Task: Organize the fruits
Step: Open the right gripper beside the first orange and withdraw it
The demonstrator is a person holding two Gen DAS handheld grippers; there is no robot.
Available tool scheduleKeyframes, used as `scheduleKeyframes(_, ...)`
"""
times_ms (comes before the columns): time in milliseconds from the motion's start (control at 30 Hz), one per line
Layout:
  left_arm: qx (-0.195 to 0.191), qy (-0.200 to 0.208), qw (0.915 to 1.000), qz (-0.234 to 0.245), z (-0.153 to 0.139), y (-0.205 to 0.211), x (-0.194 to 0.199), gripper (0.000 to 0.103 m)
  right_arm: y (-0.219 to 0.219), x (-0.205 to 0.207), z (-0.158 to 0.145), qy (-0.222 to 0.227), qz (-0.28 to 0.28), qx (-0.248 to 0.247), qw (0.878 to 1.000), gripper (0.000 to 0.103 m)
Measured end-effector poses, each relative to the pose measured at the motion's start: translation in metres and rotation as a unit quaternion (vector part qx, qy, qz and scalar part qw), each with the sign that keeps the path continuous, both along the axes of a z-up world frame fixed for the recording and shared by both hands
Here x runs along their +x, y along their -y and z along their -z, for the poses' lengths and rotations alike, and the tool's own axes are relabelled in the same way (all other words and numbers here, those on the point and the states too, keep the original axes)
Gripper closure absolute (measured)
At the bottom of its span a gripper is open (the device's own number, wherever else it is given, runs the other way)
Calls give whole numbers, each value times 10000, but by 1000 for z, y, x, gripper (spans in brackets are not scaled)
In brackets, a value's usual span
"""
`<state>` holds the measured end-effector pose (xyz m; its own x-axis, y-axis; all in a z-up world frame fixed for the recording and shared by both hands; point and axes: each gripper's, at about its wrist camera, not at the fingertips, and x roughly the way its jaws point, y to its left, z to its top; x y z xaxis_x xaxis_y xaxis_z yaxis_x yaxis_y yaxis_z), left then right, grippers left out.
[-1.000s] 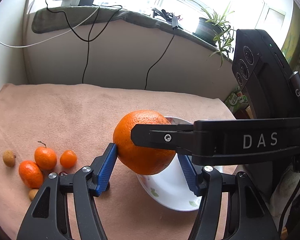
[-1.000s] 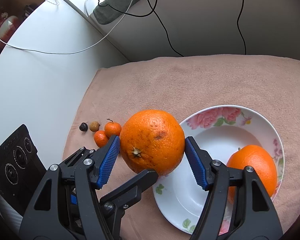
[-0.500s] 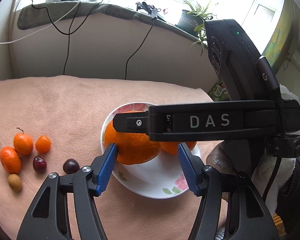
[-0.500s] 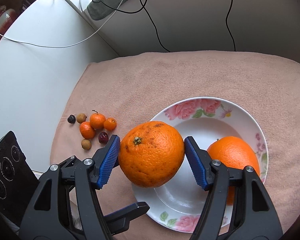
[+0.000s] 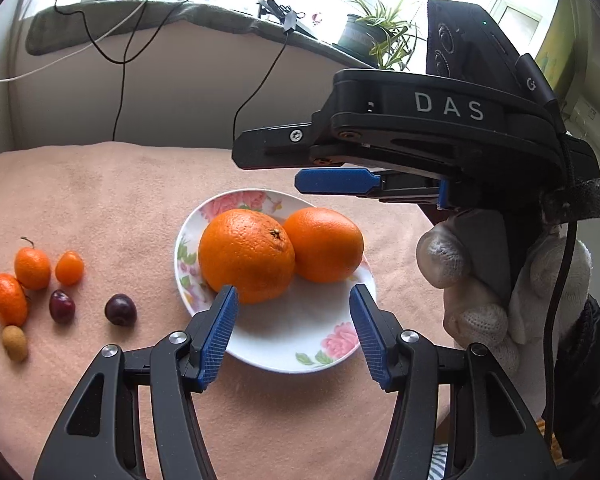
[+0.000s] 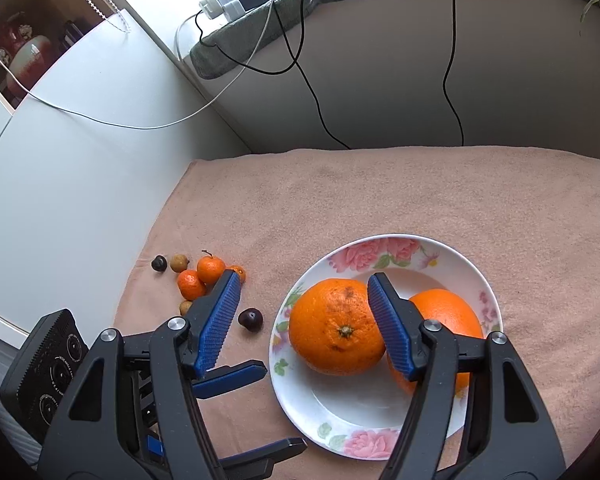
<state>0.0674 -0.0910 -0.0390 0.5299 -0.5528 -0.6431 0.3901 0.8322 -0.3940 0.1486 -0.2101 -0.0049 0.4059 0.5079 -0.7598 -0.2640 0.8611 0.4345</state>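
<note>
Two large oranges lie side by side in the floral white plate [image 5: 300, 344], the left orange [image 5: 246, 254] and the right orange [image 5: 324, 244]. In the right wrist view the plate [image 6: 380, 436] holds the near orange [image 6: 334, 334] and the far orange [image 6: 446, 308]. My right gripper [image 6: 300, 316] is open and empty, raised above the plate's left side; it also shows in the left wrist view [image 5: 332, 160]. My left gripper [image 5: 294, 332] is open and empty in front of the plate. Small mandarins [image 5: 32, 268], cherries [image 5: 120, 310] and longans [image 5: 14, 342] lie left of the plate.
A pink towel [image 6: 380, 200] covers the table. A wall with hanging cables [image 5: 120, 92] and a sill with a potted plant [image 5: 364, 36] stand behind. A white cabinet [image 6: 80, 140] borders the table's left side.
The right gripper lowered the large orange into the plate beside the other one, let go and rose. The left gripper drew back from the plate.
</note>
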Motion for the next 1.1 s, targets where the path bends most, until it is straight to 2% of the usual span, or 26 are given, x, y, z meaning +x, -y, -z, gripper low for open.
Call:
scheduleKeyframes(167,143,104,9998,-127,-2,-2,-9,38,6,-6,4,58,96,-54,9999,32)
scheduleKeyframes(267,232,185,9994,-191,-3,-3,-16,35,7,-13,6,163,121,-149,9997,25)
scheduleKeyframes(500,401,341,9980,-343,-1,-10,-26,35,8,-27,5,431,155,-296,9985,23)
scheduleKeyframes(700,448,343,9964,-632,1,-33,-35,35,2,-40,3,684,105,-391,9968,22)
scheduleKeyframes(767,532,363,9952,-744,2,-40,-38,35,-3,-47,2,824,101,-461,9955,18)
scheduleKeyframes(1100,563,259,9869,-1490,13,-91,-53,35,-42,-72,3,1283,-284,-596,9895,17)
